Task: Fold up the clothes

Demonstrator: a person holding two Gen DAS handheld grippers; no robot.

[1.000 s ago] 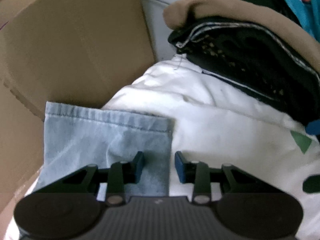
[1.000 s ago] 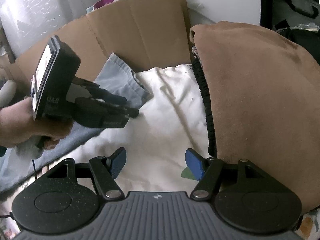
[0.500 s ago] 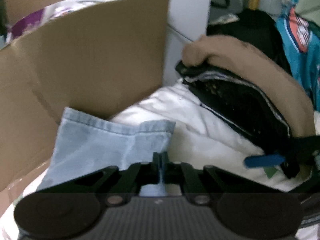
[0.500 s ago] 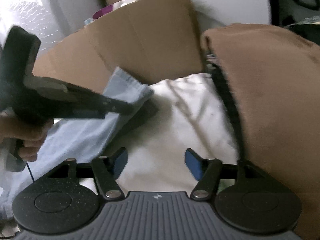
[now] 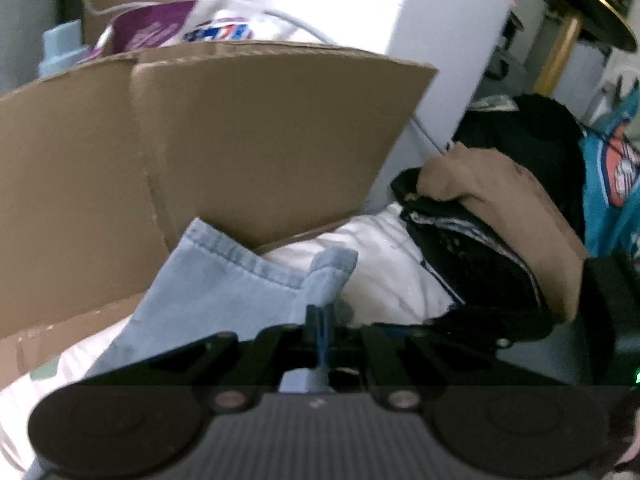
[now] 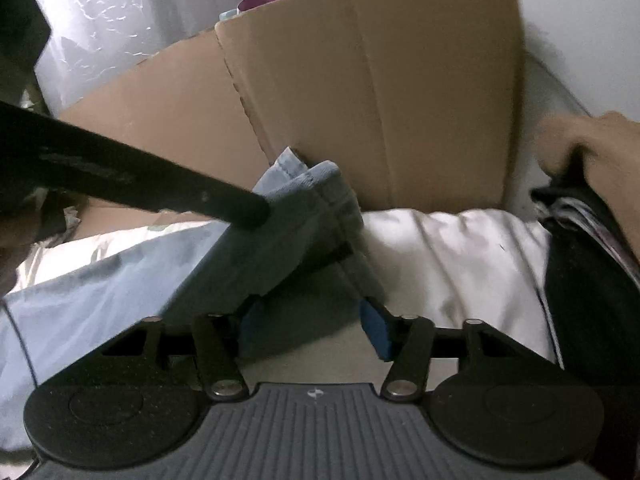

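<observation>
The jeans (image 5: 224, 288) lie on the sheet (image 5: 384, 272), cardboard (image 5: 248, 140) behind, piled clothes (image 5: 500, 216) to the right.

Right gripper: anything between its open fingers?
Yes. In the right wrist view, the light blue denim garment, clamped by the left gripper, hangs into the open right gripper.

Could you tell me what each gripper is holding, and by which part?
Left gripper pinches the light-blue denim garment near its hemmed corner; right gripper is open, holding nothing.

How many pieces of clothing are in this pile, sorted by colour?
Light blue denim: 1
White: 1
Brown: 1
Black, in the stack under the brown one: at least 1
Teal printed: 1
Total: at least 5
</observation>
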